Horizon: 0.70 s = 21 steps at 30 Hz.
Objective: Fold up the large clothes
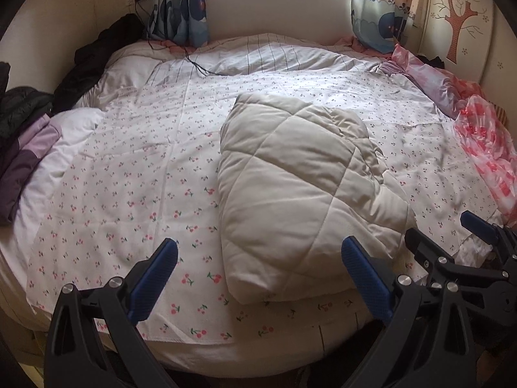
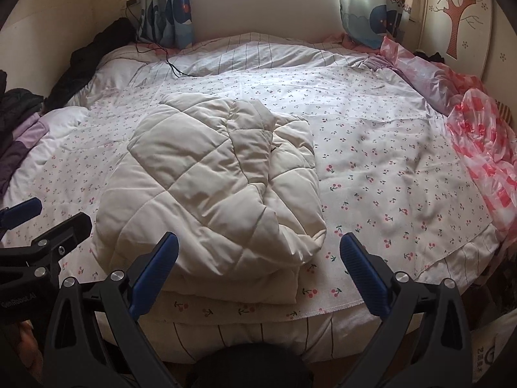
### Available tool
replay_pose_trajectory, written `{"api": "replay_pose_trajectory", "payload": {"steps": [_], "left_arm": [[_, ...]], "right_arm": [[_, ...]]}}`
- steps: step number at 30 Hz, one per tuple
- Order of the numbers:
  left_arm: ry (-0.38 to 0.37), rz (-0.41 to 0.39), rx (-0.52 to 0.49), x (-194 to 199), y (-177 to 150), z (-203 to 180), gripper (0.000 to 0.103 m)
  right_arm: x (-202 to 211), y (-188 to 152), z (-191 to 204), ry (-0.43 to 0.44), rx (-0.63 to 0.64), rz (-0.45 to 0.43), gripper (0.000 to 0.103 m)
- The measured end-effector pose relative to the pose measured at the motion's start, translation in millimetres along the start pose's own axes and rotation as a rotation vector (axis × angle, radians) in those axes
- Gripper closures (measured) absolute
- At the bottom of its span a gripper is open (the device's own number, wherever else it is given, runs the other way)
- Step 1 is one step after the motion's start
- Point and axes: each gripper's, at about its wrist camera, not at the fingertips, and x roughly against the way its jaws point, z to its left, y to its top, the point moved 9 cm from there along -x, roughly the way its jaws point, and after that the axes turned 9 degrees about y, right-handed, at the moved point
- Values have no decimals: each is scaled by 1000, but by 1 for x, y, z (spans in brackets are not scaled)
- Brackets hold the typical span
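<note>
Left wrist view has the beige quilted coat [image 1: 300,194] folded into a chunky bundle on the cherry-print sheet [image 1: 129,174], sitting near the front edge of the bed and a bit right of center. The left gripper [image 1: 258,278] hangs over that front edge with its blue-padded fingers [image 1: 158,274] spread wide, nothing between them, not touching the coat. Over in the right wrist view the right gripper [image 2: 258,274] is the same deal, jaws wide apart and empty, with the coat [image 2: 213,194] just ahead and to its left. Dark clothes [image 1: 87,61] are piled along the left wall, a pink plastic bag [image 2: 481,142] sits on the right side, and cartoon curtains [image 1: 181,6] frame the window.
</note>
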Motion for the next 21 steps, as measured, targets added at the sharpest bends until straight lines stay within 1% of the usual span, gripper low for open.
{"api": "replay_pose_trajectory", "payload": {"steps": [4,9,15,21], "left_arm": [[2,14,3,1,-9,-1,6],[1,11,6,5,-11,3,6],[-8,29,7,6,-15,7,6],[-10,39,9,5,-16,9,6]], "right_arm": [[5,0,1,-23,10,-4,6],[6,-3,6,-40,35,4,6],[2,-7,12,-18,40,26,6],[0,-10,15,-14,40,35,6]]}}
